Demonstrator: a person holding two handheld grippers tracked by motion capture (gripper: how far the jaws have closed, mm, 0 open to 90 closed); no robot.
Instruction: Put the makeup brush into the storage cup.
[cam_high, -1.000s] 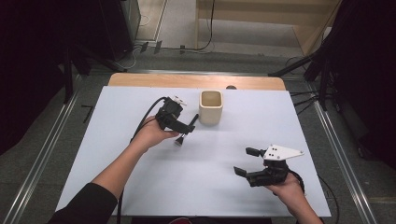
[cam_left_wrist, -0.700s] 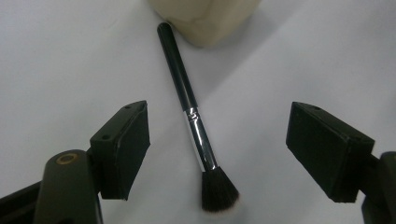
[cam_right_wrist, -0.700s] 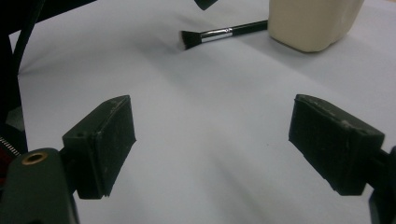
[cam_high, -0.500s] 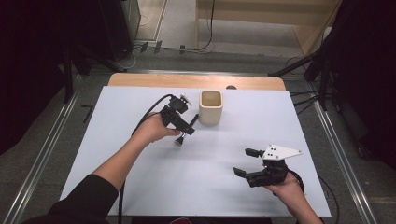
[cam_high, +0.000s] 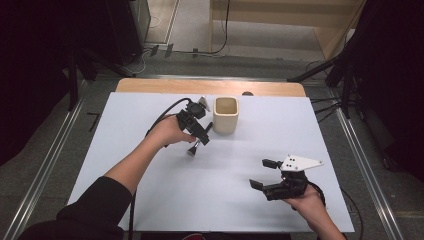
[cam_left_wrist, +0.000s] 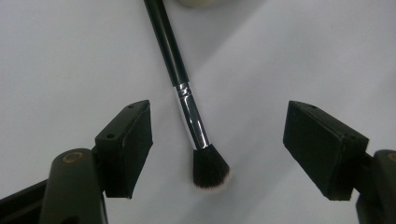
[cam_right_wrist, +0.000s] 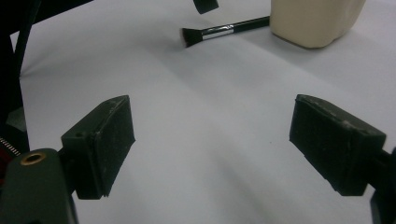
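Left gripper (cam_high: 199, 141) points down, jaws wide, just closing slightly; right gripper (cam_high: 263, 175) rests open.

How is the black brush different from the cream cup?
The brush is thin, black and silver, with a dark bristle tuft; the cup is wide, blocky and cream all over. The brush lies flat on the table; the cup stands upright with its mouth open at the top. Both rest on the white table, close together.

The high view looks forward and down over the whole table (cam_high: 150, 210). Each gripper view looks close along its own jaws. Both share the brush (cam_left_wrist: 187, 100) lying ahead, by the cream cup (cam_right_wrist: 317, 21).
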